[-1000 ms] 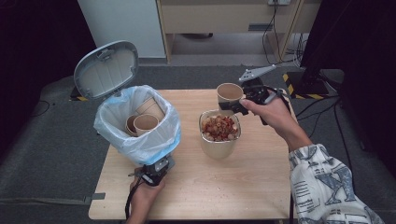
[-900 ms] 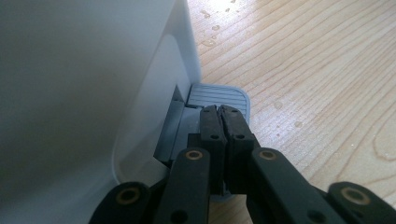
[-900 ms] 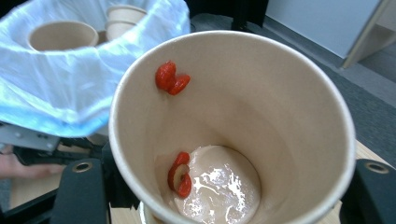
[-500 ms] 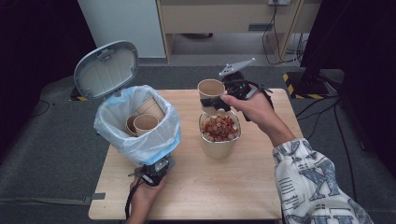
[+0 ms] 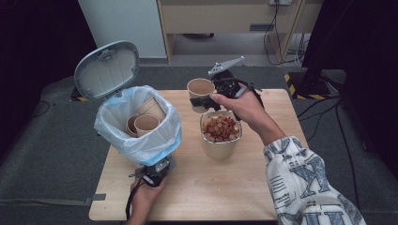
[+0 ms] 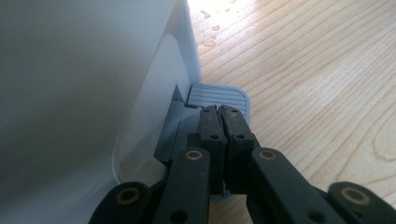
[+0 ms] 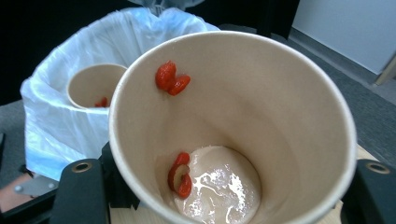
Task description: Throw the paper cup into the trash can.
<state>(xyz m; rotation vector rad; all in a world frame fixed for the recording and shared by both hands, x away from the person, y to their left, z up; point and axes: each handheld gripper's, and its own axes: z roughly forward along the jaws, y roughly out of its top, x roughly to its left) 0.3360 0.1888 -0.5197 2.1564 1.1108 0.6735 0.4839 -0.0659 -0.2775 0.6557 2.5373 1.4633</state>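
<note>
Basically, a clear-up of used cups into the bin, mid-carry.
Right gripper [image 5: 206, 99]: clenched on the wall of a paper cup [image 5: 200, 92], held above the far side of the table [image 5: 263, 187], just past the bowl; cup kept roughly upright, probably so the leftover liquid does not spill on the way.
Cup contents: the right gripper view shows pale liquid at the bottom of the paper cup [image 7: 233, 130] and a few red bits [image 7: 171, 78] stuck on the inner wall.
Left gripper [image 5: 157, 169]: jaws closed on nothing, tips pressed down on the grey pedal [image 6: 218, 97] at the bin's foot, near-left edge of the table.
Pedal purpose: looks like it is held down so the lid [image 5: 107, 70] stands open, which leaves the bin mouth free for the drop.
Bin [image 5: 138, 124]: left side of the table, lined with a blue-white bag; used cups [image 5: 145, 123] already lie inside.
Bowl [image 5: 220, 136]: middle of the table, full of reddish-brown food scraps, untouched by either gripper.
Next, a judgement: cup has to travel left over the bag rim.
</note>
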